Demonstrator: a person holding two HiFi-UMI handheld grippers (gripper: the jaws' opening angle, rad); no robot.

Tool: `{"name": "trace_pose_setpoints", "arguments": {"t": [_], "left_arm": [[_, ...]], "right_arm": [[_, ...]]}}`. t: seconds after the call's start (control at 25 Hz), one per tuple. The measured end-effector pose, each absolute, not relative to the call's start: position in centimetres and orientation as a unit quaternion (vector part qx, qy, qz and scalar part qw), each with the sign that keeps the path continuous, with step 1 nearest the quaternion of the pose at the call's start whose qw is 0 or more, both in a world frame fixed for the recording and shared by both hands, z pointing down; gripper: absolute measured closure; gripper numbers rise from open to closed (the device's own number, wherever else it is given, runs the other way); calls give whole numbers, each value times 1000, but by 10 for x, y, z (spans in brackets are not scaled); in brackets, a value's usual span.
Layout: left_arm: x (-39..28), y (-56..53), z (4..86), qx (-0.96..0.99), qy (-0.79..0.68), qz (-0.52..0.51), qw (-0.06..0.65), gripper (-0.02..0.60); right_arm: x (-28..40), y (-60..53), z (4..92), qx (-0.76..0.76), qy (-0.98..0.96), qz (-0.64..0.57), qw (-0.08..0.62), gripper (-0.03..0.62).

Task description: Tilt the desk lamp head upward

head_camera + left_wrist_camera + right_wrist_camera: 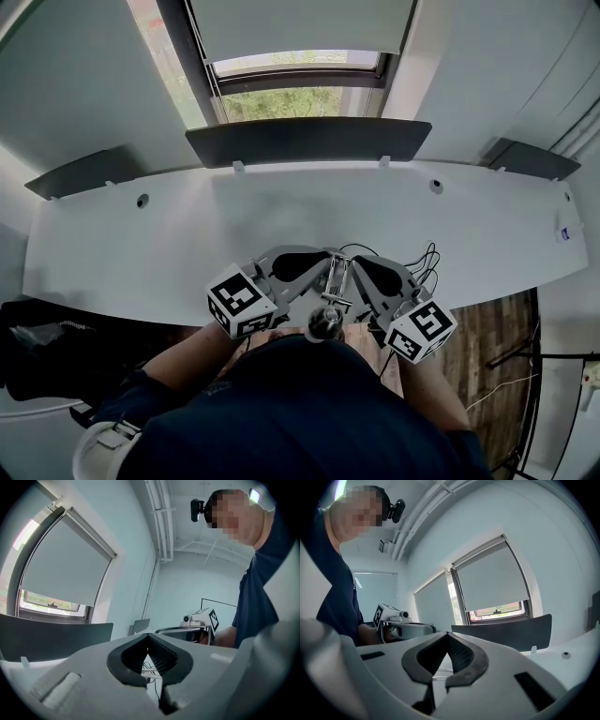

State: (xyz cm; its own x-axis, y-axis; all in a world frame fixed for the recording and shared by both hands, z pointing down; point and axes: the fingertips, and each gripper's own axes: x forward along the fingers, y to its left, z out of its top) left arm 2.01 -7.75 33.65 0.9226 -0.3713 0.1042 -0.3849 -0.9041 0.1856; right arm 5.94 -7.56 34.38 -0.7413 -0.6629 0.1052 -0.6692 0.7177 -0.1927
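No desk lamp shows in any view, so I cannot tell which way it lies or which hand is nearer. The long white curved desk [141, 253] stretches left to right. At its near edge, the left gripper [148, 634] and right gripper [448, 633] sit side by side, jaws pressed together on nothing.

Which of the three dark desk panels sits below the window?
The middle panel, widest; left panel and right panel angle off at the desk ends.

Long white desk [122, 253] beneath the window, curving across the view. Has a round cable hole [142, 201] at left, another at right. Carries a dark panel [309, 141] upright on the far edge, a small light item [563, 234] at the right end.
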Motion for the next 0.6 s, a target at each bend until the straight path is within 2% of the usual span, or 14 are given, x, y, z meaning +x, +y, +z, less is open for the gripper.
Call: {"name": "trace_pose_setpoints", "arguments": {"t": [0.2, 0.6], "left_arm": [[28, -67, 331, 978, -190, 41, 71, 575], [28, -65, 330, 977, -197, 40, 77, 575]], "right_arm": [[55, -70, 339, 352, -931, 92, 18, 585], [58, -65, 342, 353, -930, 102, 17, 585]]}}
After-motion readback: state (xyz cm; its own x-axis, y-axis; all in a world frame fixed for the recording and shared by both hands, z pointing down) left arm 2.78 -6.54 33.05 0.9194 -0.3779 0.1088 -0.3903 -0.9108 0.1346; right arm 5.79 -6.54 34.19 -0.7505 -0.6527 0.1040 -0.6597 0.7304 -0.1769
